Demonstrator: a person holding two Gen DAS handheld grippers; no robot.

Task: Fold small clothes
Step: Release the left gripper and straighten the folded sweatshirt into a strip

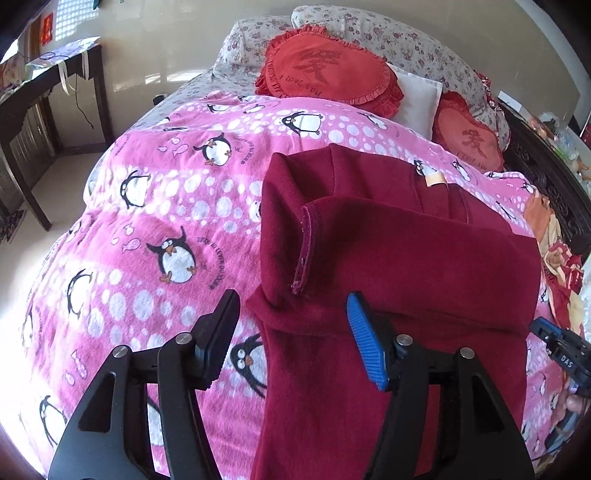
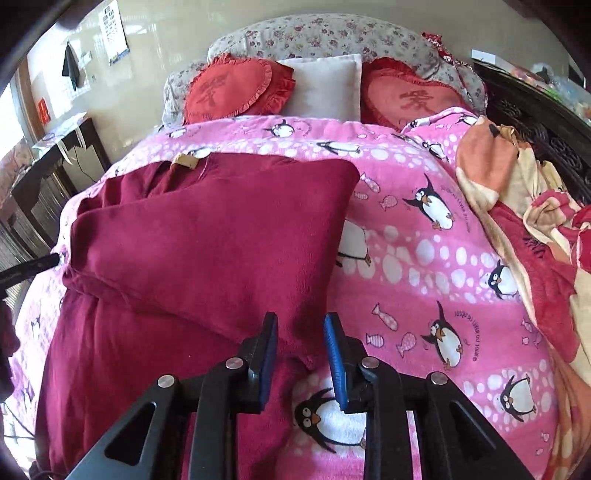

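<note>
A dark red fleece garment (image 1: 388, 258) lies partly folded on the pink penguin blanket (image 1: 147, 229), with a sleeve laid across its body and a tan neck label (image 1: 435, 180) at the far end. My left gripper (image 1: 291, 314) is open and empty, hovering over the garment's near left edge. In the right wrist view the garment (image 2: 207, 243) fills the left half. My right gripper (image 2: 300, 332) is open with a narrower gap, empty, above the garment's near right corner. The right gripper also shows at the left wrist view's right edge (image 1: 561, 350).
Two red heart cushions (image 2: 236, 88), a white pillow (image 2: 325, 85) and a floral bolster (image 2: 332, 33) lie at the bed's head. A heap of orange and red clothes (image 2: 535, 206) sits at the right. A dark desk (image 1: 44, 110) stands left of the bed.
</note>
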